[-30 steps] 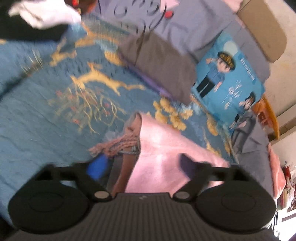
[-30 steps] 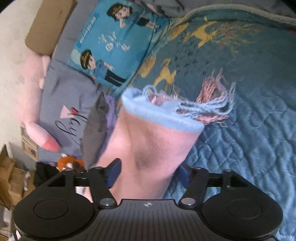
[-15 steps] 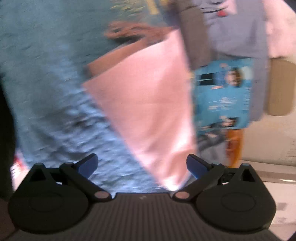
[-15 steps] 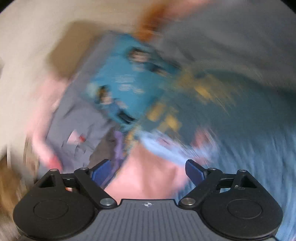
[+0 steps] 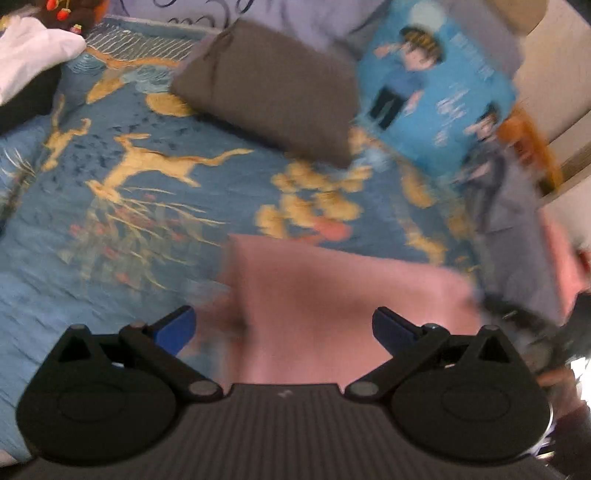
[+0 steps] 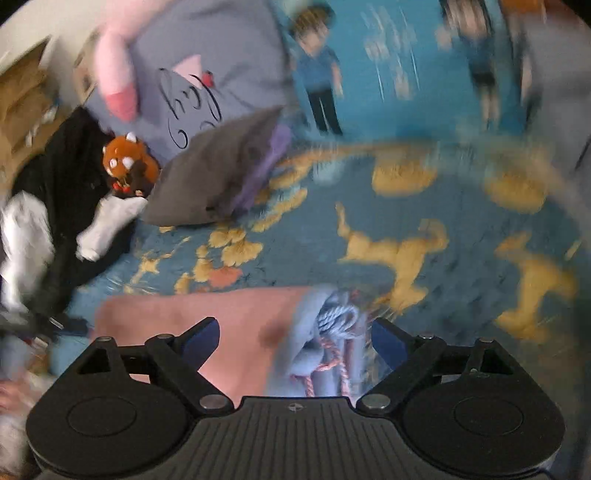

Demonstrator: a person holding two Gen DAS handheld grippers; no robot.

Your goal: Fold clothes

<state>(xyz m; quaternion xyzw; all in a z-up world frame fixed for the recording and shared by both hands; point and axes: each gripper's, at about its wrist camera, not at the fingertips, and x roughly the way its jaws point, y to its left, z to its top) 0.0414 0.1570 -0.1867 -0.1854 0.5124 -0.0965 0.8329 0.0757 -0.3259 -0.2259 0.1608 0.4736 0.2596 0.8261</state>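
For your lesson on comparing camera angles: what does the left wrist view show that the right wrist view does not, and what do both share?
Only the left wrist view shows the tan headboard at the top right corner.

Only the right wrist view shows the scarf's light blue fringed end, the red panda plush and the pink plush limb.

Both show the pink scarf lying on the blue deer-print bedspread, the grey cushion, the blue cartoon pillow, and an open gripper: left gripper, right gripper.
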